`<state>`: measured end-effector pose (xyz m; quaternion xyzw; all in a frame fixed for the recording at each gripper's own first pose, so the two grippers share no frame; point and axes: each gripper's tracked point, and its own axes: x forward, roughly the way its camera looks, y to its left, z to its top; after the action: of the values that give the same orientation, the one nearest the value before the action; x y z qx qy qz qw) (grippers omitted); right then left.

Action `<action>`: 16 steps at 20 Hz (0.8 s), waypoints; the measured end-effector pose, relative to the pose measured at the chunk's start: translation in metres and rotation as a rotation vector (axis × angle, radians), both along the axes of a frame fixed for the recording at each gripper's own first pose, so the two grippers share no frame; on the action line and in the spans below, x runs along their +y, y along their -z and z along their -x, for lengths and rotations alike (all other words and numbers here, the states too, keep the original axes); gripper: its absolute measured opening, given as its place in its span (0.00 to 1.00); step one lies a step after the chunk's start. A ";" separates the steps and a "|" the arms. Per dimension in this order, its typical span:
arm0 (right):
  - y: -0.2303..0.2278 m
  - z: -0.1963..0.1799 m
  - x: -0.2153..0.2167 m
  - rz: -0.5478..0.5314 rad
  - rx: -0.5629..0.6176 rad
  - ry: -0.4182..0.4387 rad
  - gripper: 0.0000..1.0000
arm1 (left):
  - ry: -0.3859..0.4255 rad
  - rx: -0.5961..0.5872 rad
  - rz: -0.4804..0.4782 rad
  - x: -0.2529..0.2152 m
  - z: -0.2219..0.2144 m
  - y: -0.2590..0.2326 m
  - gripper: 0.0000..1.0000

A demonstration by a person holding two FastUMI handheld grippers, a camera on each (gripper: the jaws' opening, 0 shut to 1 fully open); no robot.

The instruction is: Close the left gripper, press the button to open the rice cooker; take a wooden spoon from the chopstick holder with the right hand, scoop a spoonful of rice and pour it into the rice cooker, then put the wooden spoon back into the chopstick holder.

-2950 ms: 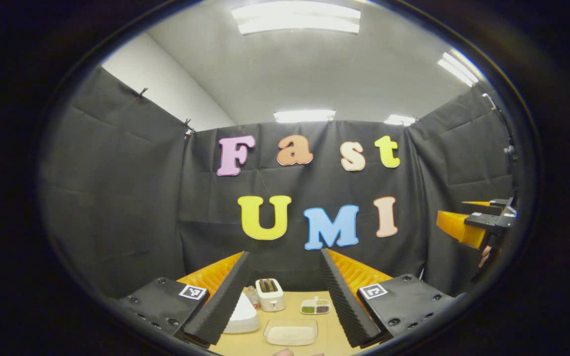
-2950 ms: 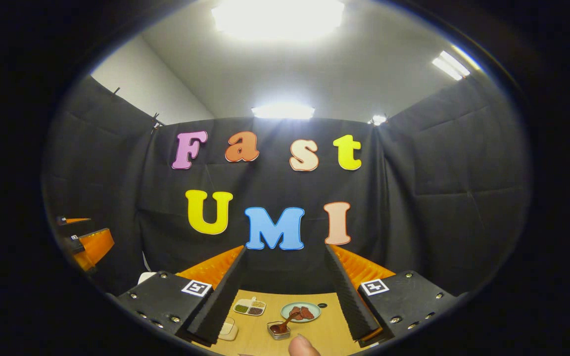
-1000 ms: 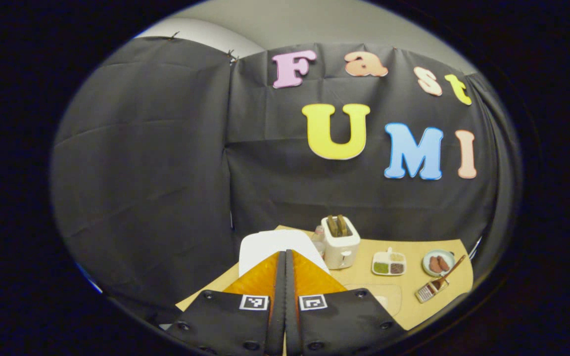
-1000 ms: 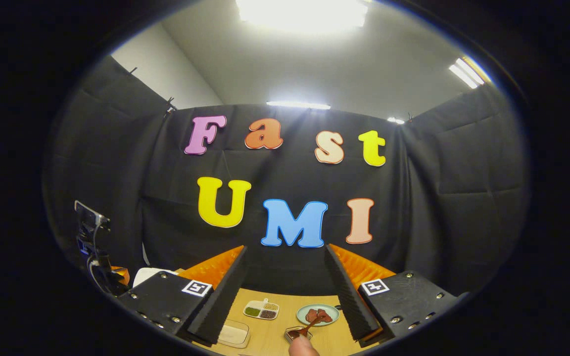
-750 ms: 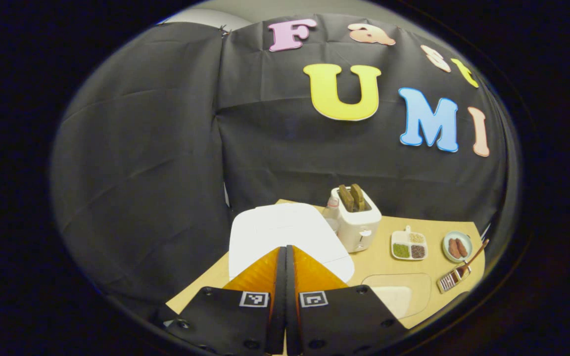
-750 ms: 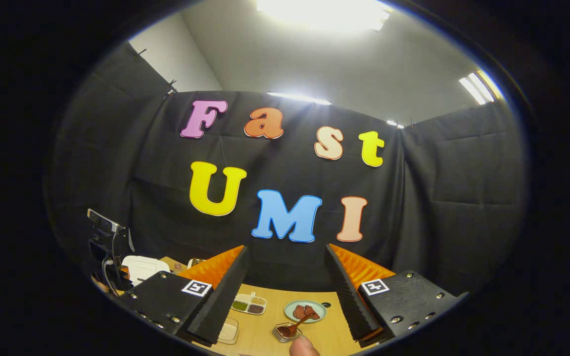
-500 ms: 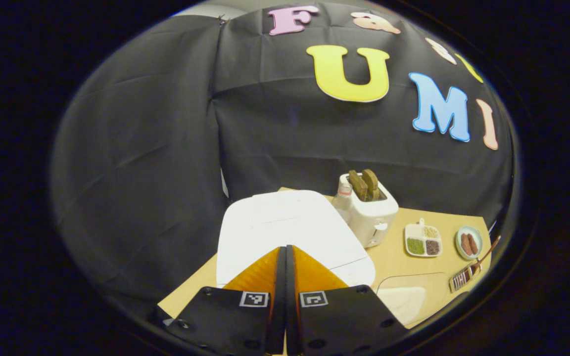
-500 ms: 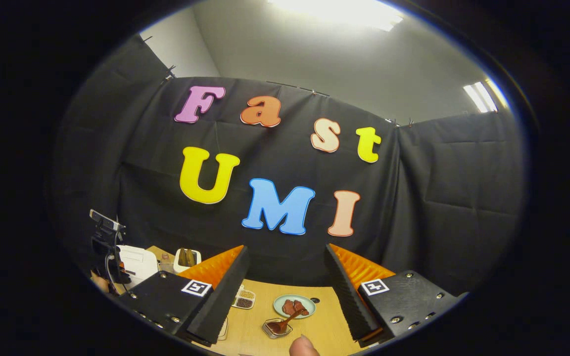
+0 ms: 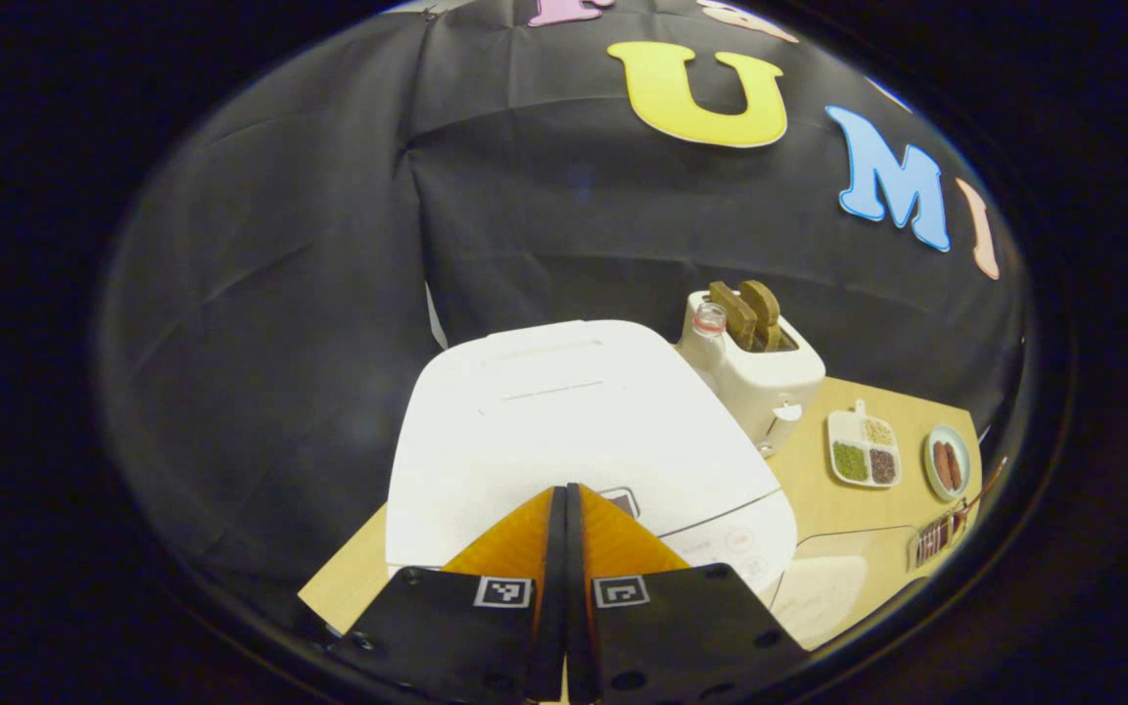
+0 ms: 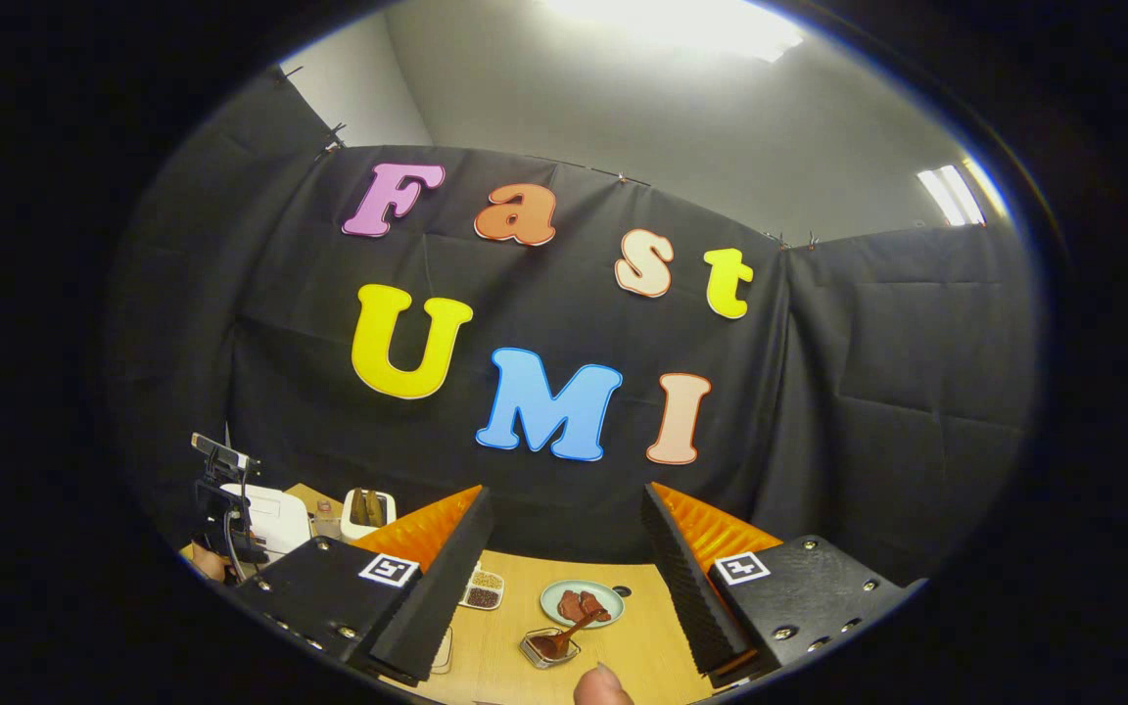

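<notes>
The white, rounded-square plastic rice cooker (image 9: 574,431) is seen in the left gripper view on the light wooden counter (image 9: 848,504), its lid down. The left claw (image 9: 565,504) is held with its two fingers pressed together and nothing between them; this is judged to give one blunt tip for pressing the lid-release button. The tip is poised over the front edge of the lid, just beside a small dark-framed panel (image 9: 620,501); whether this is the button, and whether contact has been made, cannot be told. Behind the cooker, a white toaster (image 9: 755,377) holding two brown slices is placed. To the right lie a white divided dish of grains (image 9: 863,452), a small plate of reddish pieces (image 9: 946,462) and a clear shallow tray of white rice (image 9: 823,592), the last near the cooker, so that a scooped load need be carried only a short way.

In the right gripper view, the right claw (image 10: 564,534) is held spread and empty, raised above the counter, in readiness for the spoon. The brown wooden spoon (image 10: 569,636) is seen resting in a small clear chopstick holder (image 10: 544,648), below and between the fingers but well apart from them. The rice cooker is seen at far left, behind the other gripper's rig (image 10: 223,504). A fingertip of the person (image 10: 603,685) is seen at the bottom edge.
</notes>
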<state>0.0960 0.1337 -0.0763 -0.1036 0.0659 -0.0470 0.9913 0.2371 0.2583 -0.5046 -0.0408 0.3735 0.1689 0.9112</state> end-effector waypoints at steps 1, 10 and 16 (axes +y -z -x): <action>-0.002 0.002 0.001 0.000 -0.006 -0.002 0.94 | -0.010 -0.036 0.007 0.001 -0.005 -0.011 0.09; -0.007 0.022 0.013 0.028 -0.031 -0.041 0.94 | -0.032 -0.313 -0.032 0.037 -0.047 -0.131 0.09; -0.007 0.035 0.001 0.017 -0.042 -0.024 0.94 | -0.025 -0.358 -0.049 0.039 -0.043 -0.156 0.09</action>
<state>0.0606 0.1346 -0.0692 -0.1116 0.0434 -0.0379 0.9921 0.2796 0.2976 -0.3487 -0.0529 0.2005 0.1794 0.9617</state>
